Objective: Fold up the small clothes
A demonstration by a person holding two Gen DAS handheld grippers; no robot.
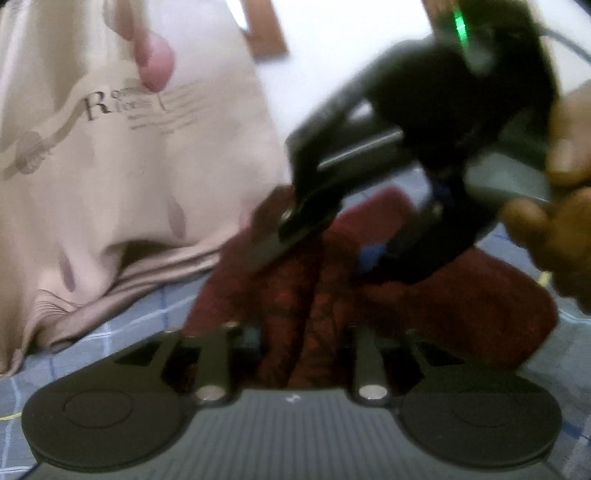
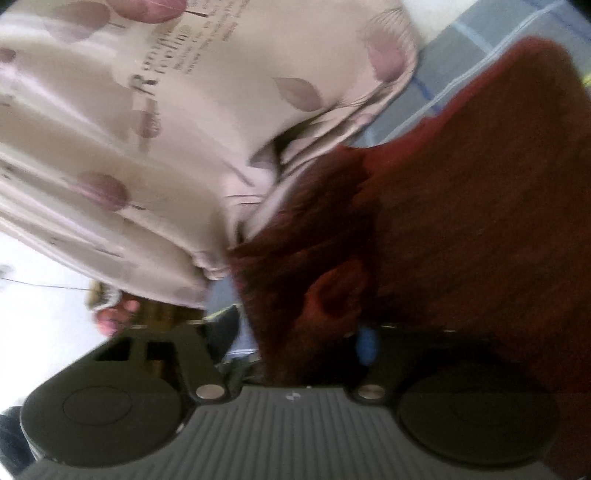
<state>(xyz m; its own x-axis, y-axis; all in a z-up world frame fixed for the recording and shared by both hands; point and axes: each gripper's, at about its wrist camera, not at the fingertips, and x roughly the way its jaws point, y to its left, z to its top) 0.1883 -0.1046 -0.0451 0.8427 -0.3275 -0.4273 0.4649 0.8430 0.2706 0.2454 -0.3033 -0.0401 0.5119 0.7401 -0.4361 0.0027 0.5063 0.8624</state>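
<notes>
A small dark red garment [image 1: 461, 306] lies bunched on a blue checked bedsheet [image 1: 122, 328]. My left gripper [image 1: 295, 332] is shut on a fold of the red garment right in front of the camera. My right gripper [image 1: 303, 218] shows in the left wrist view above the garment, held by a hand [image 1: 554, 229], with its fingers pinching the red cloth. In the right wrist view the red garment [image 2: 461, 221] fills the right half, and the right gripper [image 2: 299, 332] is shut on its edge. Both views are blurred.
A beige pillow with leaf prints and lettering [image 1: 110, 166] lies to the left, touching the garment; it also shows in the right wrist view [image 2: 147, 129]. The checked sheet [image 2: 443, 85] shows beyond. A white wall and brown frame [image 1: 266, 33] stand behind.
</notes>
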